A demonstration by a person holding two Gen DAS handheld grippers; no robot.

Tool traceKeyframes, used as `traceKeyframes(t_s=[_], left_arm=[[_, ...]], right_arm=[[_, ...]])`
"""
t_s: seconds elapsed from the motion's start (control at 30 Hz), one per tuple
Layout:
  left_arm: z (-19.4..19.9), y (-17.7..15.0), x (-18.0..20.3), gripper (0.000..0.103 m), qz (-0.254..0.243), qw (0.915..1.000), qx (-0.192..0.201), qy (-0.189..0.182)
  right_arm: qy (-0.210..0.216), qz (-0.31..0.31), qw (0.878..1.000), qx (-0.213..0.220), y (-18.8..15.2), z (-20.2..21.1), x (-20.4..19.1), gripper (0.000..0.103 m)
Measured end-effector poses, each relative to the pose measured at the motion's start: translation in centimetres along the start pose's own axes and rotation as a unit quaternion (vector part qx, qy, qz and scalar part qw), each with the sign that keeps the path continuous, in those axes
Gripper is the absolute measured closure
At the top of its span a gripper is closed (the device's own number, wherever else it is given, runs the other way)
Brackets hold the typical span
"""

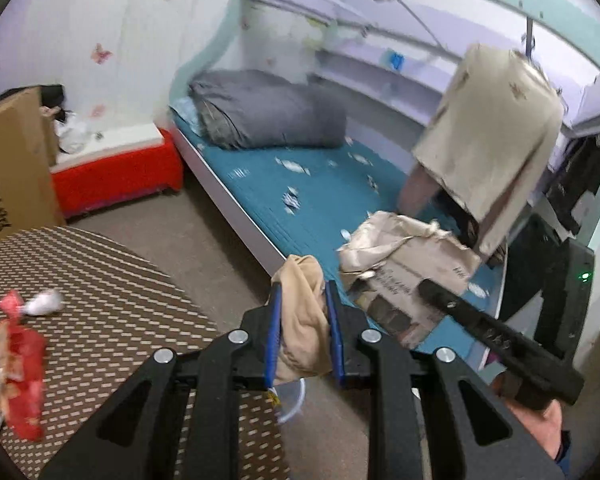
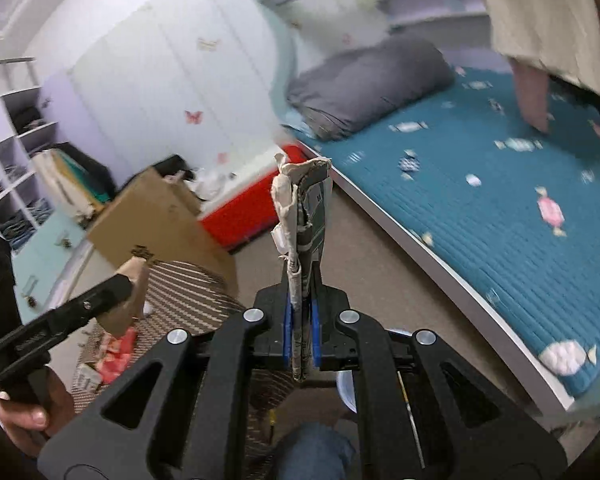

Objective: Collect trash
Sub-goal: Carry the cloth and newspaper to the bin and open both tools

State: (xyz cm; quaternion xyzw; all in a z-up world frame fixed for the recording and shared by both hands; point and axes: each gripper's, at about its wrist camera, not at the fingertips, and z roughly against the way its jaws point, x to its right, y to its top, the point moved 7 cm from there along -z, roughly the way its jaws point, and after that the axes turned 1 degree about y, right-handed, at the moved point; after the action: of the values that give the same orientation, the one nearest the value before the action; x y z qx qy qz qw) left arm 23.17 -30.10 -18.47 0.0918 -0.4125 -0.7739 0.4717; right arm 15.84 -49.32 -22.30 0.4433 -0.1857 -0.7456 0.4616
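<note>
In the left wrist view my left gripper point(image 1: 303, 294) is shut on a crumpled tan paper bag point(image 1: 302, 320), held above the edge of a round table point(image 1: 112, 320) with a brown checked top. A red snack wrapper point(image 1: 16, 364) and a white paper wad point(image 1: 44, 302) lie on that table. My right gripper point(image 2: 302, 300) is shut on a flattened, torn cardboard piece point(image 2: 304, 220), seen edge-on in its own view. From the left it shows as a crumpled printed sheet point(image 1: 412, 256) at the right gripper's point(image 1: 426, 287) tip. The left gripper point(image 2: 126, 280) with the tan bag point(image 2: 134, 300) appears at the left.
A bed with a teal mattress point(image 2: 500, 208) and a folded grey quilt point(image 1: 268, 110) fills the right side. A red box point(image 1: 116, 176) and a cardboard box point(image 1: 12, 160) stand by the wall. A beige garment point(image 1: 496, 132) hangs over the bed. A clear plastic rim point(image 1: 294, 400) shows below the left gripper.
</note>
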Motion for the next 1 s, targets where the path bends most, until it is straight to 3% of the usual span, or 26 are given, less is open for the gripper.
traceKeyframes(t_s=[0.4,0.67,0.7,0.77,0.8,0.83,0.87,0.9,1.0], left_arm=[[-13.1,-3.1,0.8,0.083,-0.019,0.9912,-0.131,0.007],[-17.5,-4.6,-0.7,0.080,-0.027,0.9813,-0.190,0.019],[-17.9,-4.7,-0.8,0.077,-0.032,0.9796,-0.197,0.020],[-18.7,-5.0,-0.8,0.049,-0.042,0.9756,-0.214,0.023],[-18.8,-5.0,-1.0,0.022,-0.048,0.9750,-0.214,0.035],[-18.8,-4.7,-1.3,0.014,-0.049,0.9757,-0.209,0.042],[-18.7,-4.5,-1.3,0.014,-0.047,0.9764,-0.207,0.042],[-18.4,-4.3,-1.5,0.014,-0.047,0.9764,-0.207,0.043],[-17.8,-4.1,-2.0,0.014,-0.048,0.9764,-0.203,0.057]], right_arm=[[-0.037,-0.063,0.992,-0.101,-4.2,-9.6,5.6,0.095],[-0.051,-0.082,0.986,-0.134,-6.0,-13.5,7.2,0.095],[-0.050,-0.084,0.985,-0.139,-6.2,-14.0,7.4,0.094],[-0.053,-0.090,0.983,-0.153,-6.8,-15.3,7.9,0.092],[-0.051,-0.096,0.980,-0.165,-7.4,-16.0,8.2,0.088],[-0.047,-0.102,0.979,-0.170,-7.8,-16.3,8.2,0.076],[-0.047,-0.107,0.978,-0.171,-8.2,-16.5,8.4,0.058],[-0.049,-0.111,0.978,-0.171,-8.4,-16.6,8.6,0.027],[-0.053,-0.123,0.975,-0.176,-9.3,-16.4,8.8,0.019]])
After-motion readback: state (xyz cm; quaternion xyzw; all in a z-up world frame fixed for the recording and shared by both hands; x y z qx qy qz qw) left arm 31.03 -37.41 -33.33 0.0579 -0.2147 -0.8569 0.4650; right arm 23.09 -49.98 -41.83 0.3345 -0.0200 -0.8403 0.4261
